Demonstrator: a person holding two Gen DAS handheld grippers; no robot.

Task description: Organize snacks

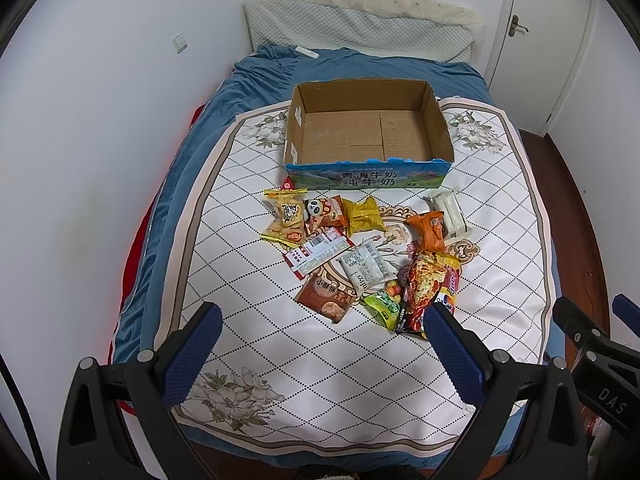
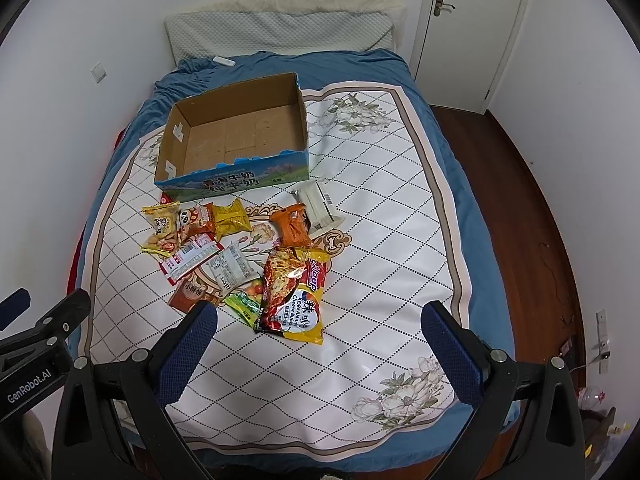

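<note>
Several snack packets lie scattered on a white diamond-pattern mat (image 1: pixel 248 184) on a bed. An open cardboard box (image 1: pixel 438 128), with nothing visible inside, stands behind them; it also shows in the right wrist view (image 2: pixel 302 116). Nearest are a big red-and-yellow noodle pack (image 1: pixel 430 284) (image 2: pixel 292 292), a brown biscuit packet (image 1: pixel 326 298) and a green candy bag (image 1: pixel 386 306). A yellow packet (image 1: pixel 364 214), an orange packet (image 1: pixel 430 228) and a white packet (image 1: pixel 450 210) lie closer to the box. My left gripper (image 1: pixel 322 322) and right gripper (image 2: pixel 320 320) are open and hold nothing, above the mat's near part.
A blue blanket (image 1: pixel 224 96) covers the bed, with a pillow (image 1: pixel 360 24) at the head. White walls stand left and behind. A white door (image 2: pixel 472 20) and wooden floor (image 2: pixel 532 184) are at the right.
</note>
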